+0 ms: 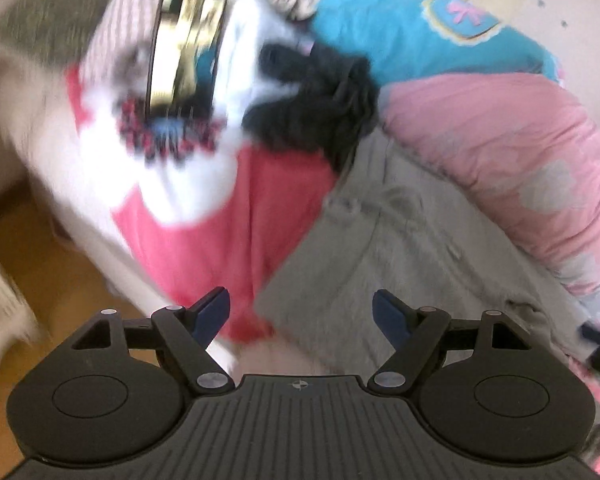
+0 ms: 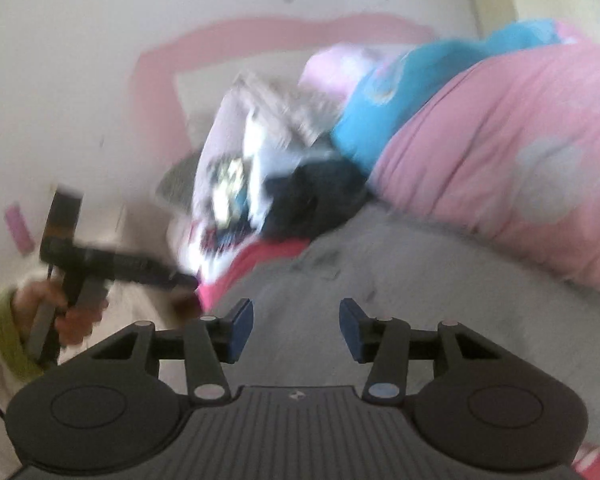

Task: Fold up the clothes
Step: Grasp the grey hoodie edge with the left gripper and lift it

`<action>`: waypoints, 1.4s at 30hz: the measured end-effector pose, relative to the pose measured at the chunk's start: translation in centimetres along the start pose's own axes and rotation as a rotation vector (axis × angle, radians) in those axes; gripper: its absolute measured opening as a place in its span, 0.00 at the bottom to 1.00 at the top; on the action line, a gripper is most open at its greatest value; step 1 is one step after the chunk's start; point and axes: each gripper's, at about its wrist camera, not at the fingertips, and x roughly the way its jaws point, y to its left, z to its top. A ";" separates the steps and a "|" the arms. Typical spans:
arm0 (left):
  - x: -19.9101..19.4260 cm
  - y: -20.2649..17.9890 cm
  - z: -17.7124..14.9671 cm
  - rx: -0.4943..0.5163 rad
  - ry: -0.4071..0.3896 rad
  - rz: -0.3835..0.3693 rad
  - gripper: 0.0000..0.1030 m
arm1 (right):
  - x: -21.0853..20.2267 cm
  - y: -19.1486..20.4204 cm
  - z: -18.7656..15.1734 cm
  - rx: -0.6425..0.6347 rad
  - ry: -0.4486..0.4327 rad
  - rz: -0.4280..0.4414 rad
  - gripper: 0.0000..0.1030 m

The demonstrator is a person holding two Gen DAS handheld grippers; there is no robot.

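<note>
On the bed (image 1: 440, 240), grey garment (image 1: 364, 248), pink garment (image 1: 220, 216), dark garment (image 1: 320, 108)

Soft grey cloth garment (image 1: 380, 248) lies matt and lightly creased, at centre in the left wrist view. At two o'clock, a pink quilted duvet (image 1: 500, 152) looks smooth and padded. A dark, fuzzy-looking garment (image 1: 320, 104) sits at twelve o'clock. Left gripper (image 1: 301, 314) shows matt black plastic arms with blue pads (image 1: 212, 312). Floor (image 1: 32, 256) at nine o'clock looks like wood.
</note>
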 end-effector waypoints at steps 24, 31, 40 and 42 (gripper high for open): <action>3.3 1.6 -1.2 -0.225 0.057 -0.137 0.26 | 11.6 10.1 -7.6 -0.321 0.195 0.000 0.19; 1.2 1.2 1.0 -0.200 0.053 -0.158 0.13 | 10.0 9.7 -5.5 -0.216 0.148 0.047 0.06; 2.8 2.9 1.1 -0.192 0.155 -0.101 0.13 | 12.0 9.6 -5.6 -0.113 0.198 0.141 0.07; 2.6 3.0 1.1 -0.189 0.154 -0.120 0.18 | 11.9 9.3 -5.8 -0.090 0.197 0.144 0.07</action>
